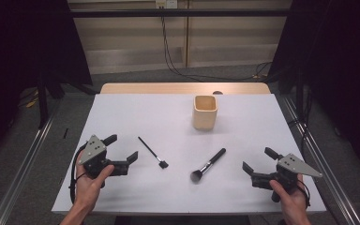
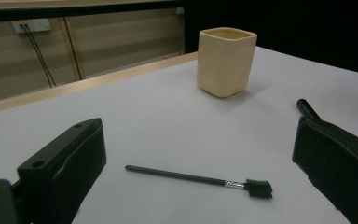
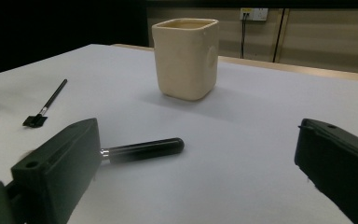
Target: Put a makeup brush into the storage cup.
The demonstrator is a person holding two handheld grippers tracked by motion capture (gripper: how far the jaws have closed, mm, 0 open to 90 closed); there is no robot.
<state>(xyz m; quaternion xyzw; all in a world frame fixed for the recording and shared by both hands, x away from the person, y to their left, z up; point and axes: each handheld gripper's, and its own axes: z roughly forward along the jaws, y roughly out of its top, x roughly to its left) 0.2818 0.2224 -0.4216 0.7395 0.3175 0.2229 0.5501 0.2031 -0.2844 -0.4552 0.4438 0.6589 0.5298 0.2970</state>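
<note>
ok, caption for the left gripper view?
Open left gripper facing a thin black brush on the white table, cream cup beyond.

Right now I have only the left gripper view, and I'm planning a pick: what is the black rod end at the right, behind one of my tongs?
Observer: It is the handle of a thick brush. Its fluffy head lies at the near end, toward the person.
Operator: Where is the other gripper?
Observer: The right gripper is held over the near right part of the table, with its tongs open and pointing toward that brush.
Operator: Is it touching the brush?
Observer: No. In the high view, bare table lies between its tongs and the brush.
</note>
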